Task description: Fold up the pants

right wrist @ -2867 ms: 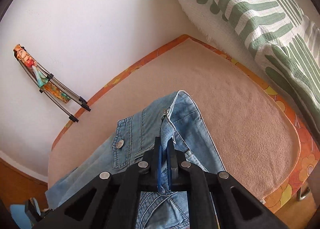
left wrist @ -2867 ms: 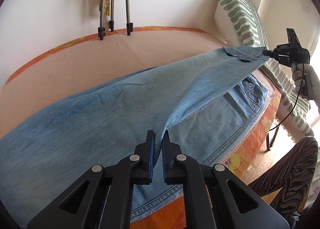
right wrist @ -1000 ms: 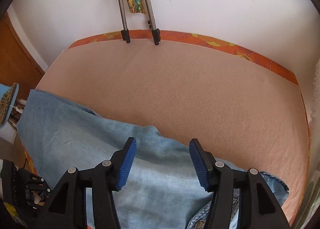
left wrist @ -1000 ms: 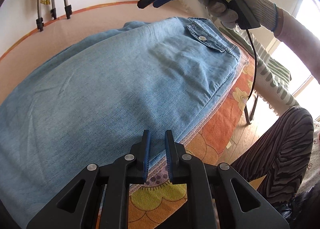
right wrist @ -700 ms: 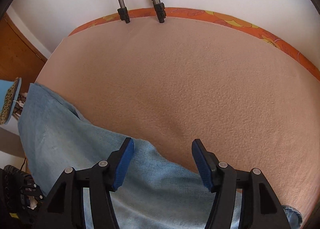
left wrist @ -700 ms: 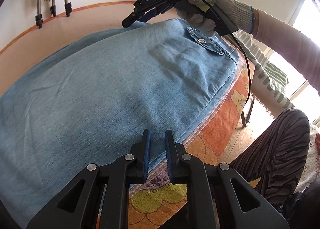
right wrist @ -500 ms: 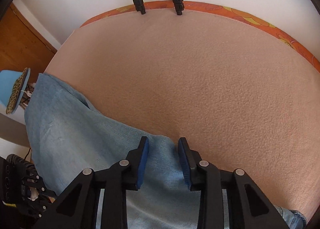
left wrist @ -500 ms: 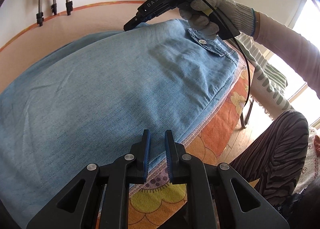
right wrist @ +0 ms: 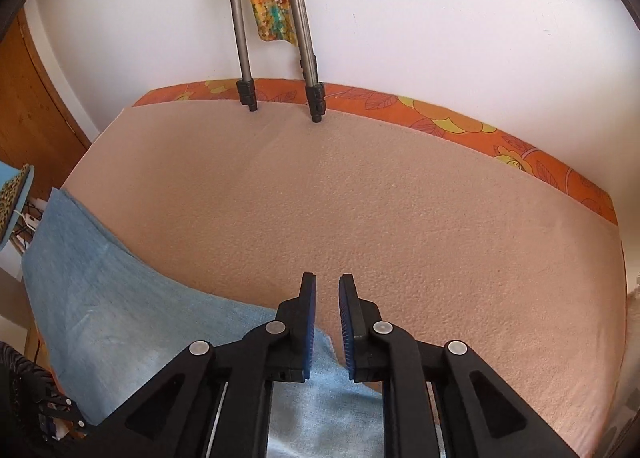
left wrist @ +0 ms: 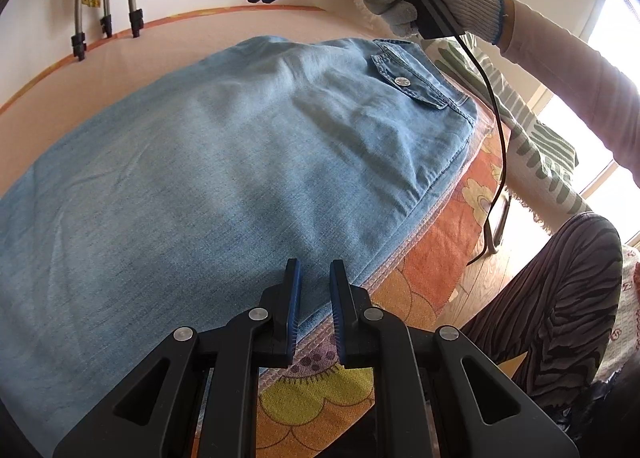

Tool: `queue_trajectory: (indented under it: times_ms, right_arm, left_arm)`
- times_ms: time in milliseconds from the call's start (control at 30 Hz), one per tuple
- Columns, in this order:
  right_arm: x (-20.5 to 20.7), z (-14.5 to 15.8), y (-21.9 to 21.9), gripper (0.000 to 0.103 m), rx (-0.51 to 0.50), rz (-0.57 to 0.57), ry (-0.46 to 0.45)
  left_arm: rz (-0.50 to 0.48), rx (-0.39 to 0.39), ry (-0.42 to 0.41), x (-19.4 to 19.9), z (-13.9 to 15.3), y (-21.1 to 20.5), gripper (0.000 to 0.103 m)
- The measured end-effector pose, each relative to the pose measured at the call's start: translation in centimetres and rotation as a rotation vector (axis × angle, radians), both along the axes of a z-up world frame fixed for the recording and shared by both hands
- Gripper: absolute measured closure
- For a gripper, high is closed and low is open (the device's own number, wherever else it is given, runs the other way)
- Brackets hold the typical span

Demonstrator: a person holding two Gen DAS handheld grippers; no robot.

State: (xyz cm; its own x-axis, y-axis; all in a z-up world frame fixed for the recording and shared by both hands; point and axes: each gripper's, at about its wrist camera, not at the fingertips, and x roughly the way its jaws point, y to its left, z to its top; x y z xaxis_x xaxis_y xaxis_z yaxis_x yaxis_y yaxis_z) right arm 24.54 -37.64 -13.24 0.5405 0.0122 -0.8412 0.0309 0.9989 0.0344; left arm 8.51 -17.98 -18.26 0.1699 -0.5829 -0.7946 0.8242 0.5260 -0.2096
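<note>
Lying folded lengthwise on the peach blanket (right wrist: 400, 218), the jeans (left wrist: 220, 162) want a crosswise fold, so both nearly closed, empty grippers, left gripper (left wrist: 312, 294) and right gripper (right wrist: 327, 310), should pinch matching edges evenly.

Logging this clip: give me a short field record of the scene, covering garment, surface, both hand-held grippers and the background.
garment: light blue denim pants, folded lengthwise, lying flat, buttoned back pocket facing up
surface: beige fleece blanket over orange floral cover
left hand-held gripper: slightly open, holding nothing, at the pants' near edge
right hand-held gripper: narrow gap, holding nothing, raised above the pants
background: grey tripod legs against white wall
</note>
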Motion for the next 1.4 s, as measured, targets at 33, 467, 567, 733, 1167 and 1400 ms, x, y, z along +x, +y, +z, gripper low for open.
queue_trajectory:
  times_ms: [33,467,567,733,1167,1400]
  right_arm:
    - [-0.6,0.4,-0.5,0.079,0.003,-0.017,-0.012]
    - [-15.7,1.2,-11.1,0.035,-0.028,-0.412,-0.055]
    - [-19.5,0.5,-15.5,0.033,0.081,-0.554,-0.059]
    - [-21.4,-1.6,-18.1,0.033,0.216,-0.592,-0.037]
    - [-23.2,-0.9,-15.5,0.103,0.052,-0.54,0.033]
    - [-23.9,0.6,-13.5,0.057,-0.029,-0.529,0.009]
  left_arm:
    - [0.0,0.001,-0.001,0.0,0.0,0.0,0.09]
    - [0.014,-0.001,-0.005,-0.4,0.0,0.4,0.09]
    - [0.014,-0.001,-0.001,-0.3,0.0,0.2,0.09]
    - [0.007,0.0,-0.003,-0.2,0.0,0.2,0.09]
    - [0.0,0.002,0.002,-0.2,-0.1,0.5,0.09]
    - [-0.003,0.012,-0.007,-0.4,0.2,0.6,0.09]
